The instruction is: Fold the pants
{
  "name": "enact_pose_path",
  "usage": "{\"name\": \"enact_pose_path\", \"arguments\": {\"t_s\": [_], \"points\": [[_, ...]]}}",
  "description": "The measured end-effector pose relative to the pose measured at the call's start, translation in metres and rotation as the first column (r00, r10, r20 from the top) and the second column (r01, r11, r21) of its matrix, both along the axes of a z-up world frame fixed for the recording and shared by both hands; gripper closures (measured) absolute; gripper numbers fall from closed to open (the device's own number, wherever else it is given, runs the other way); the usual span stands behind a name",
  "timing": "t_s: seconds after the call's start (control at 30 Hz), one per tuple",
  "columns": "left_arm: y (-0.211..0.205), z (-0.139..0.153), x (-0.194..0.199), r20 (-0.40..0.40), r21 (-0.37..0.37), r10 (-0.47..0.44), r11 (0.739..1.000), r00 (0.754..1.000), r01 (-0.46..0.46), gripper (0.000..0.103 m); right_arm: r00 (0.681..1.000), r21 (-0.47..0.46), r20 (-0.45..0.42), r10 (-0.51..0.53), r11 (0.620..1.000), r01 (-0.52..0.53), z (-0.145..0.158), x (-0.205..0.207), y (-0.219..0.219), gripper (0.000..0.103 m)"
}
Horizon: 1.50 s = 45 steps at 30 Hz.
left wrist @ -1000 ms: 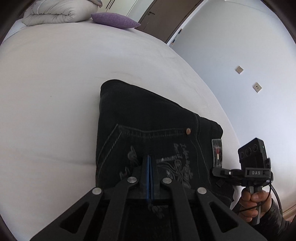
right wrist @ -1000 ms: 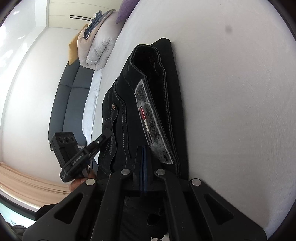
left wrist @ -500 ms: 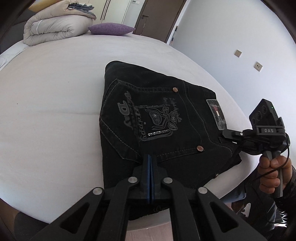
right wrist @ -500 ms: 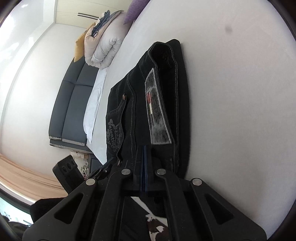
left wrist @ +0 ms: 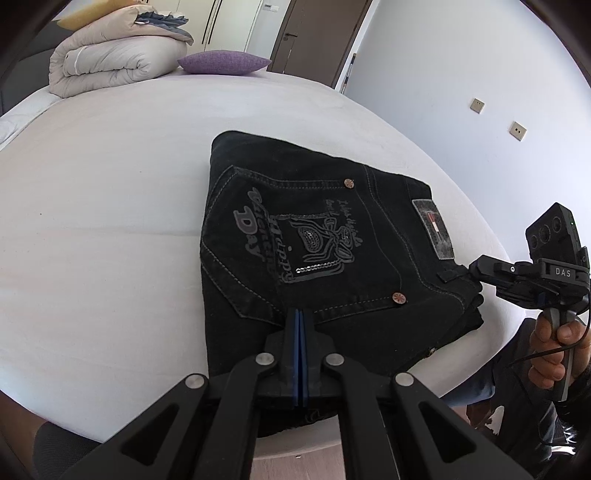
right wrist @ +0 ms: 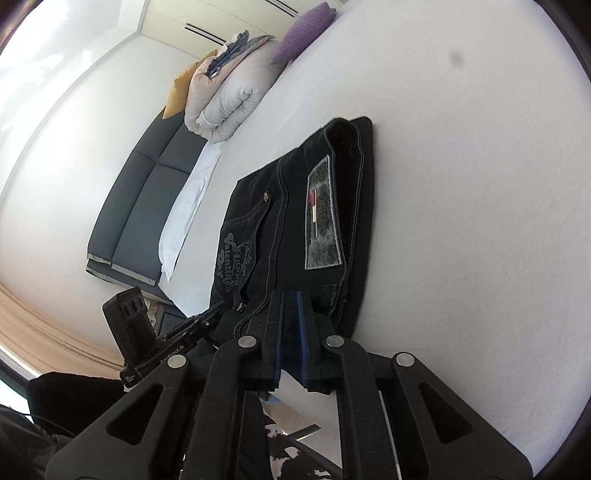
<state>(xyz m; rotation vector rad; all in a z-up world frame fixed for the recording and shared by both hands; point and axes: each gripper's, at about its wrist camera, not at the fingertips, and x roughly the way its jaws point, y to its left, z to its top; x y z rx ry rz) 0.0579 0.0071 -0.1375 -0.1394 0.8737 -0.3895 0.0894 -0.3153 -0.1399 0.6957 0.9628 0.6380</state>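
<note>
Black jeans (left wrist: 317,240) lie folded into a compact rectangle on the white bed (left wrist: 110,221), printed back pocket up. My left gripper (left wrist: 299,314) is shut, blue pads pressed together over the near edge of the jeans, with no cloth seen between them. My right gripper (left wrist: 474,266) points in from the right, close to the waistband belt loop. In the right wrist view its jaws (right wrist: 291,295) are opening by a narrow gap over the near corner of the jeans (right wrist: 295,206), nothing between the pads. The left gripper (right wrist: 216,306) shows at lower left there.
A rolled duvet (left wrist: 110,62) and a purple pillow (left wrist: 225,62) sit at the far end of the bed. A brown door (left wrist: 310,33) stands behind. The bed's near edge runs just under the jeans. A person's hand (left wrist: 554,354) grips the right handle.
The left gripper drew back from the pocket to the near edge of the jeans, staying shut. The right gripper lifted back from the waistband and its pads have parted slightly.
</note>
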Motion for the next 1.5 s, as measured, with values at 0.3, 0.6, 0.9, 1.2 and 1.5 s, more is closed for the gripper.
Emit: {"name": "enact_pose_path", "arguments": {"t_s": [0.3, 0.6, 0.9, 1.2, 1.5], "points": [[0.044, 0.049, 0.015, 0.083, -0.081, 0.090, 0.993, 0.993, -0.083, 0.016, 0.994, 0.021, -0.034, -0.101, 0.995, 0.102, 0.008, 0.021, -0.040, 0.034], [0.034, 0.001, 0.099, -0.201, -0.071, 0.020, 0.997, 0.979, -0.035, 0.031, 0.979, 0.023, -0.193, -0.068, 0.997, 0.074, -0.020, 0.063, -0.027, 0.036], [0.018, -0.012, 0.106, -0.244, -0.089, -0.021, 0.996, 0.970, -0.001, 0.057, 0.965, -0.032, -0.254, -0.061, 0.998, 0.055, -0.038, 0.088, 0.000, 0.078], [0.011, 0.036, 0.104, -0.150, -0.128, -0.016, 0.992, 0.989, -0.003, 0.079, 0.994, -0.052, -0.098, -0.039, 0.998, 0.034, 0.003, 0.078, -0.006, 0.087], [-0.032, 0.070, 0.163, -0.044, -0.093, -0.046, 0.995, 0.998, 0.042, 0.079, 0.998, -0.085, 0.009, -0.067, 0.994, 0.067, 0.057, 0.134, -0.057, 0.087]]}}
